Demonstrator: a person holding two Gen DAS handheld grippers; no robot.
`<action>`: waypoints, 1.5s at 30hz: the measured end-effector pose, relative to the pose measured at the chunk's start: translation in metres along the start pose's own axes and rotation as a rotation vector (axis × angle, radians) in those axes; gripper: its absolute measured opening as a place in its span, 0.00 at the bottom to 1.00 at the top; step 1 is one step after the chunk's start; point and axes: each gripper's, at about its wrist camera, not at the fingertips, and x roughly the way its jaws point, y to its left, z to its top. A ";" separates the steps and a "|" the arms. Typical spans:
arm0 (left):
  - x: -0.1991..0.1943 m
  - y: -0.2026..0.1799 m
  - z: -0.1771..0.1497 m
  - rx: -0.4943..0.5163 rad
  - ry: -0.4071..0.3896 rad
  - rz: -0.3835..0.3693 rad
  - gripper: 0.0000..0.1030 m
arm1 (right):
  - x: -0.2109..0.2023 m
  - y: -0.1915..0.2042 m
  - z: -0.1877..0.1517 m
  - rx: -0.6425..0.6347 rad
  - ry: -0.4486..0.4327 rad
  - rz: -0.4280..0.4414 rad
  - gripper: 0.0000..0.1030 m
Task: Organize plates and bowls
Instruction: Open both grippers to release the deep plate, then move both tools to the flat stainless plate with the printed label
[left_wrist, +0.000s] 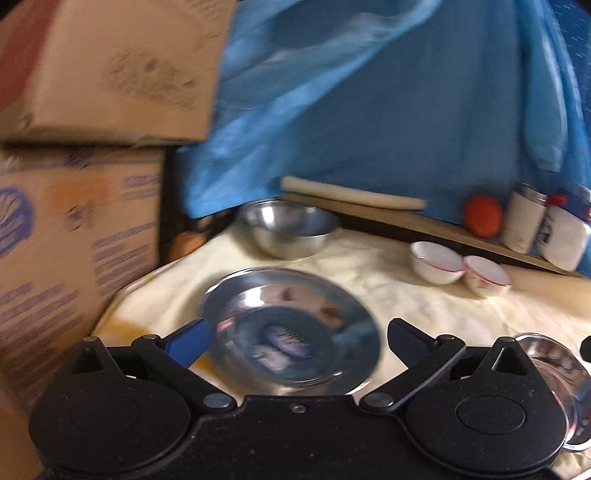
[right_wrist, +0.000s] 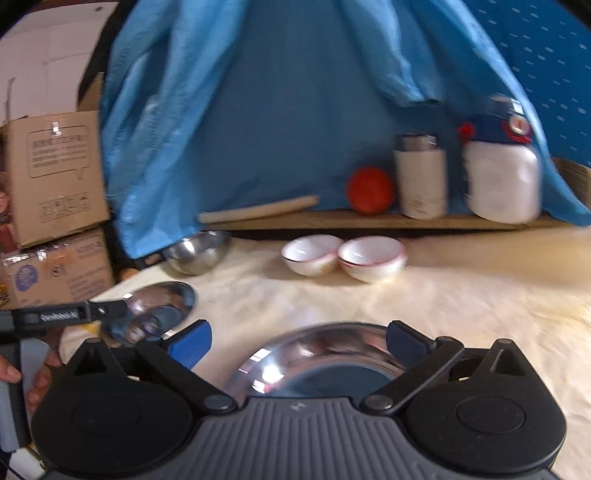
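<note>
Steel plates blur: one lies on the cream-covered desk between the left hand-held gripper's wide jaws, another, half hidden, before the right hand-held gripper, also wide, both untouched.

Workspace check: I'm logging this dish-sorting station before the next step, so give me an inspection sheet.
Surface: cream cloth, wrinkled, yellowish stains.
Job's things: two steel plates, left plate and right plate, lying apart; steel bowl at the back left; two white bowls side by side, touching.
Clutter: rolling pin, orange ball, white canister and white jar on a wooden board.
Grippers: left gripper and right gripper each over a plate, jaws wide open, holding nothing.
Cables: nothing seen.
Surroundings: blue cloth backdrop; cardboard boxes stacked at the left.
</note>
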 end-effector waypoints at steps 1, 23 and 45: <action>0.001 0.005 -0.001 -0.008 0.008 0.010 0.99 | 0.004 0.005 0.002 -0.004 -0.003 0.012 1.00; 0.032 0.052 0.007 -0.015 0.064 -0.037 0.99 | 0.099 0.114 -0.002 -0.169 0.089 0.105 1.00; 0.040 0.065 0.010 -0.140 0.108 -0.127 0.76 | 0.135 0.117 -0.013 -0.089 0.153 0.147 0.94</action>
